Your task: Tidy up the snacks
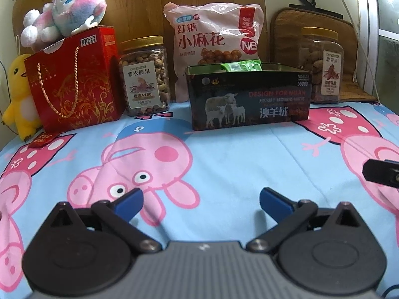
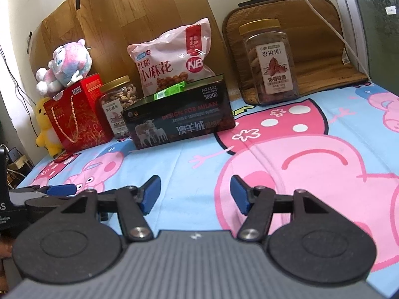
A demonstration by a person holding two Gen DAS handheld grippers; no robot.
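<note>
A dark open tin box [image 1: 249,99] stands at the back of the bed with green snack packets [image 1: 240,66] inside; it also shows in the right wrist view [image 2: 179,117], with the packets [image 2: 169,91]. Behind it leans a pink snack bag [image 1: 214,37] [image 2: 172,64]. A cashew jar [image 1: 144,74] [image 2: 117,104] stands left of the box, a pecan jar [image 1: 321,67] [image 2: 269,62] right of it. My left gripper [image 1: 201,201] is open and empty over the sheet. My right gripper [image 2: 195,194] is open and empty; its tip shows in the left wrist view [image 1: 381,173].
A red gift bag [image 1: 74,79] [image 2: 77,114] with a plush toy [image 1: 64,15] on top and a yellow duck plush [image 1: 17,94] stand at the far left. A small red packet [image 1: 43,139] lies before the bag. A woven mat [image 2: 311,49] leans behind the pecan jar.
</note>
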